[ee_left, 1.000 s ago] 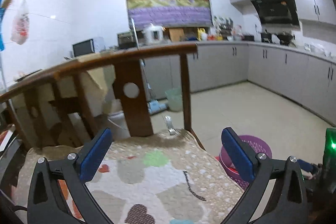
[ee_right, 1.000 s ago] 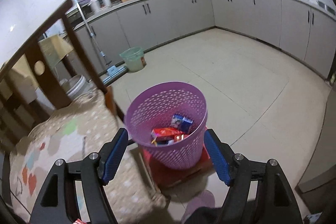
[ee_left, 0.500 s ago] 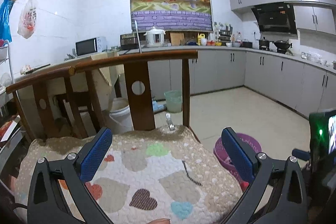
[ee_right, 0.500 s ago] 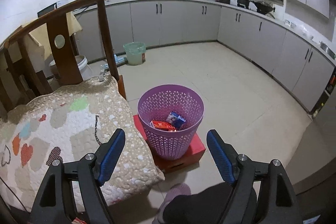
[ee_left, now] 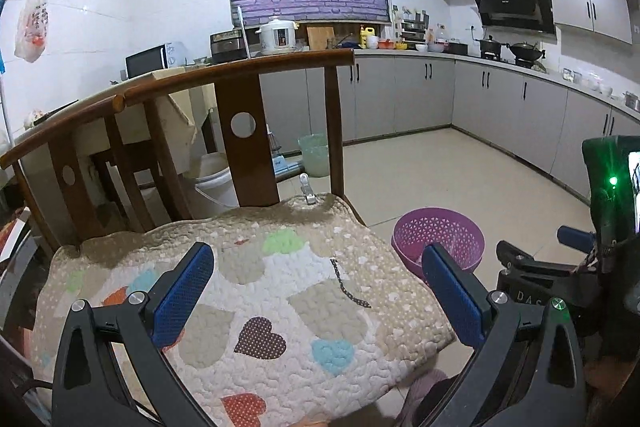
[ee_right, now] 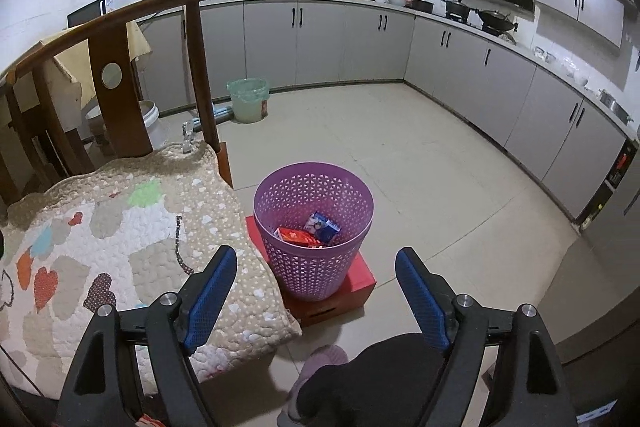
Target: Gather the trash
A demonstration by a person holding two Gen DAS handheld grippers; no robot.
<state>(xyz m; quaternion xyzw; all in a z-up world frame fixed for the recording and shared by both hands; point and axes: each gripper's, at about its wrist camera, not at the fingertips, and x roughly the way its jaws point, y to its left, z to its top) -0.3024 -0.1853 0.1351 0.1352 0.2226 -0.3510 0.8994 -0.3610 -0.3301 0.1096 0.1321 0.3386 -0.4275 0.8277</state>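
The right gripper (ee_right: 316, 297), jaws spread wide and empty, hangs above the purple perforated plastic basket (ee_right: 314, 227); red and blue packets (ee_right: 308, 231), probably wrappers, lie inside, just ahead of it.

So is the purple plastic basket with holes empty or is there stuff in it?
Not empty. The purple plastic basket stands upright, with a red packet and a blue-white carton at its bottom.

The trash basket (ee_right: 314, 227) is purple with little holes. It sits on a red box (ee_right: 356, 287). The chair cushion (ee_left: 256, 291) is beige with colourful hearts. The cabinets (ee_right: 372, 47) are grey.
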